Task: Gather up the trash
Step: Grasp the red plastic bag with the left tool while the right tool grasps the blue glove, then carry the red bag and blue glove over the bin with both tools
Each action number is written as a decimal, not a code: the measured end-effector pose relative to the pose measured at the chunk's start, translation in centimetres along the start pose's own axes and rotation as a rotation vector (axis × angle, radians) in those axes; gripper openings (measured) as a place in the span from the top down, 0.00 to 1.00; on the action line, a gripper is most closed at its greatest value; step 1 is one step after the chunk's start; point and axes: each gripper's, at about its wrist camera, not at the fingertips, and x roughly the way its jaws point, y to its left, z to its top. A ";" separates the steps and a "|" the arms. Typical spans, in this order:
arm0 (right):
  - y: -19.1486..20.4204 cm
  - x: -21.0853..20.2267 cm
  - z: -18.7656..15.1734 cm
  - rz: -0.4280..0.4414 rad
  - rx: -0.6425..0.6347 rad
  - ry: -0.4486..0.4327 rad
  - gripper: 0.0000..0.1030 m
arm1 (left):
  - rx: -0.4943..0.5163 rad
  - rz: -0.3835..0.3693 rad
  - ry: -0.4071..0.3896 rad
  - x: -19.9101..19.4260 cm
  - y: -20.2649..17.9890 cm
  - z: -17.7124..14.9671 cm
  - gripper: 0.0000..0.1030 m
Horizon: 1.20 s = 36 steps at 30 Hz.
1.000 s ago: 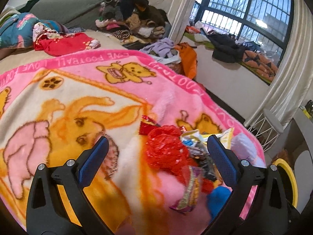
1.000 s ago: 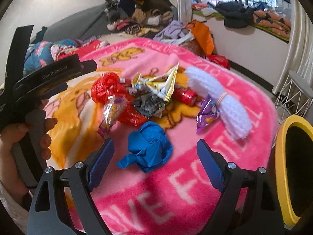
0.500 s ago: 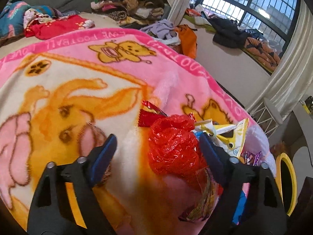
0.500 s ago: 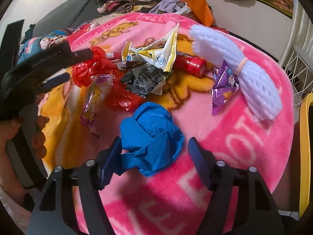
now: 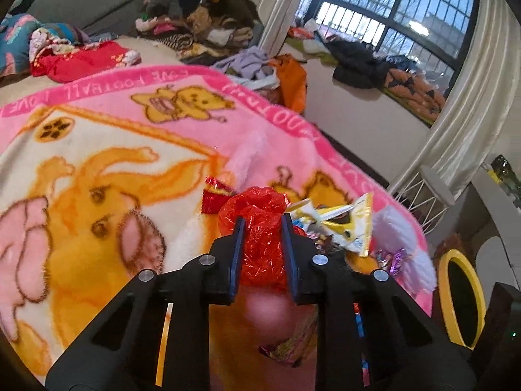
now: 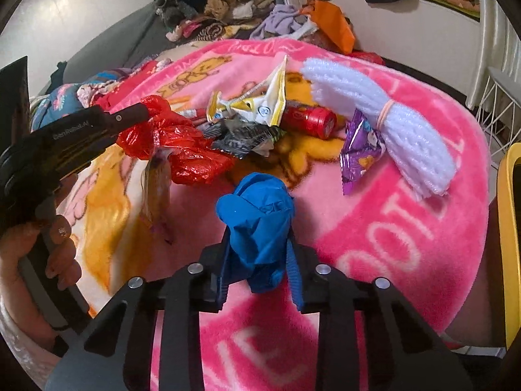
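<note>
1. Left tool (image 5: 260, 224) has just clamped shut on the red plastic bag (image 5: 257, 247); crinkly, featherlight, squashes flat.
2. Right tool (image 6: 257, 244) has just pinched the blue crumpled wad (image 6: 257, 215); soft, grab mid-bulk.
3. Both still sit on the bed blanket (image 6: 374, 228) by the wrapper pile (image 6: 254, 114).

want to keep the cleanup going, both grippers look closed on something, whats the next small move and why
Probably lift both and carry them toward the yellow-rimmed bin at the blanket's edge. The left gripper, whose jaws have just been closing, now pinches the red plastic bag; the right gripper, likewise just closed, clamps the blue crumpled wad. Both grips look firm, and other wrappers remain.
</note>
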 end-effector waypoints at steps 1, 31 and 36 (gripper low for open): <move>0.1 -0.3 0.0 0.003 -0.004 -0.013 0.75 | 0.004 -0.006 -0.013 -0.4 -0.2 0.2 0.85; -3.2 -10.6 -0.9 -0.044 -0.002 -0.354 0.79 | 0.119 -0.112 -0.113 -5.7 -6.3 1.5 0.86; -4.8 -11.3 -0.5 -0.069 0.031 -0.371 0.79 | 0.143 -0.130 -0.104 -5.7 -7.5 1.1 0.86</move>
